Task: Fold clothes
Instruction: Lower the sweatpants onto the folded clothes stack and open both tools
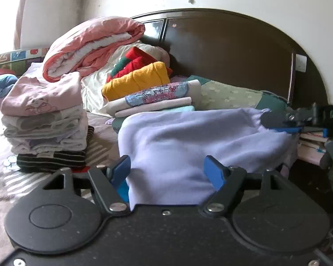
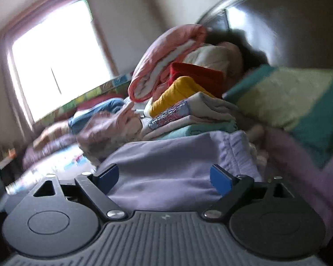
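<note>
1. At the far left of the left wrist view, a stack of folded clothes point(image 1: 46, 119) is sitting on the bed point(image 1: 2, 173), with a pink printed piece on top and a dark striped piece at the bottom.
2. Just behind it, a rolled pink and white quilt point(image 1: 93, 44) is leaning on a heap of white bedding, with red and yellow knitwear point(image 1: 137, 77) lying beside it.
3. In the middle, a second pile of folded clothes point(image 1: 157, 99) is resting in front of the dark wooden headboard point(image 1: 228, 51).
4. The lavender garment point(image 1: 188, 146) is lying bunched on the bed in front of that pile, and its near edge is running between the blue fingers point(image 1: 215, 173) of the left gripper point(image 1: 168, 170); the jaws are standing wide apart, not clenched on the cloth.
5. To the right, a green and cream pillow point(image 1: 233, 95) is lying against the headboard.
6. At the right edge, the right gripper point(image 1: 299, 124) is reaching in sideways at the garment's gathered far end; from here I cannot tell whether it is touching the cloth.
7. In the blurred right wrist view, the right gripper's point(image 2: 164, 177) jaws are spread wide, with the lavender garment point(image 2: 166, 166) lying between and beyond them.
</note>
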Demonstrator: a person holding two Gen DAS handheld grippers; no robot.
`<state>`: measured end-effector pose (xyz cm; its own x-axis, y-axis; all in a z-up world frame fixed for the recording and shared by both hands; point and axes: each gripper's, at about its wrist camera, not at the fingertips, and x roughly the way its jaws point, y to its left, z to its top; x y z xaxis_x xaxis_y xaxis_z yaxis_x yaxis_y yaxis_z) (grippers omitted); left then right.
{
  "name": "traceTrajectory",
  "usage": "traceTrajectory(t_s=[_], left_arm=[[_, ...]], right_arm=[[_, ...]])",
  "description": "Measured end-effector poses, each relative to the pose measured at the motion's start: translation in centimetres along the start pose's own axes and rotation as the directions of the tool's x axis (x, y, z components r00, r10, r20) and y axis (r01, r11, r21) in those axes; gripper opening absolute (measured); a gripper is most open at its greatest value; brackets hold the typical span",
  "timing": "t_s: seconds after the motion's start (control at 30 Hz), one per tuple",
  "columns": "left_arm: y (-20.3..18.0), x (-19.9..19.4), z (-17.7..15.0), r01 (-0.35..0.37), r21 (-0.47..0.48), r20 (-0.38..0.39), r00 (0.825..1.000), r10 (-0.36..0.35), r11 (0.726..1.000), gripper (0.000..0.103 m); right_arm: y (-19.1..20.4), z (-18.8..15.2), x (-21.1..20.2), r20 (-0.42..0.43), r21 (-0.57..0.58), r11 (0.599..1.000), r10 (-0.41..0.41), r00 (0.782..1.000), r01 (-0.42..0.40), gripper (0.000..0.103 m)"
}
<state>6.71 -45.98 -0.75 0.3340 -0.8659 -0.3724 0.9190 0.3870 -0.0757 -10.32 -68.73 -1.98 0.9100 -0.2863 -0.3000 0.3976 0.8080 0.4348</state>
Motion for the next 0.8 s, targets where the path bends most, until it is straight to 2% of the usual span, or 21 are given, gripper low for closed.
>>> traceTrajectory(t_s=[0.07, 0.13, 0.2, 0.3, 0.37, 0.4, 0.6, 0.67, 0.8], left_arm=[[0.2, -1.1, 0.0, -0.009, -0.039, -0.010, 1.000, 0.009, 0.999, 0.074], [0.5, -2.3, 0.0, -0.009, -0.112, -0.023, 1.000, 0.007, 0.994, 0.077], [0.6, -3.6, -0.1, -0.002, -0.183, -0.035, 0.999, -0.005, 0.983, 0.086], [0.8, -5.6, -0.3, 0.007, -0.287, -0.052, 0.998, -0.023, 0.958, 0.097], [1.0, -7.0, -0.4, 0.012, -0.355, -0.063, 0.997, -0.037, 0.935, 0.103], [1.1, -7.7, -0.5, 0.014, -0.388, -0.067, 0.997, -0.044, 0.922, 0.103], [-1.3, -10.6, 0.4, -0.091, -0.350, -0.130, 0.990, 0.048, 0.932, 0.103], [-1.9, -11.7, 0.3, -0.067, -0.318, -0.115, 0.993, 0.031, 0.946, 0.103], [-2.4, -13.7, 0.4, -0.001, -0.333, -0.067, 0.997, -0.022, 0.943, 0.103]], right_arm=[[0.4, -0.3, -1.1, -0.012, 0.051, 0.999, -0.008, 1.000, 0.008, 0.102], [1.0, -0.5, -1.8, -0.034, 0.094, 0.995, -0.019, 0.999, 0.023, 0.103], [1.5, -0.7, -2.5, -0.059, 0.128, 0.991, -0.019, 0.998, 0.027, 0.103], [2.5, -1.1, -3.3, -0.096, 0.151, 0.987, -0.033, 0.995, 0.047, 0.103], [3.3, -1.4, -3.9, -0.118, 0.137, 0.987, -0.069, 0.991, 0.085, 0.103], [3.7, -1.6, -4.2, -0.128, 0.134, 0.985, -0.088, 0.988, 0.105, 0.103], [6.0, -2.7, -5.5, -0.199, 0.085, 0.981, -0.157, 0.967, 0.176, 0.103], [6.6, -2.9, -5.9, -0.216, 0.067, 0.979, -0.175, 0.961, 0.194, 0.103], [7.7, -3.0, -7.2, -0.215, 0.029, 0.975, -0.210, 0.954, 0.222, 0.103]])
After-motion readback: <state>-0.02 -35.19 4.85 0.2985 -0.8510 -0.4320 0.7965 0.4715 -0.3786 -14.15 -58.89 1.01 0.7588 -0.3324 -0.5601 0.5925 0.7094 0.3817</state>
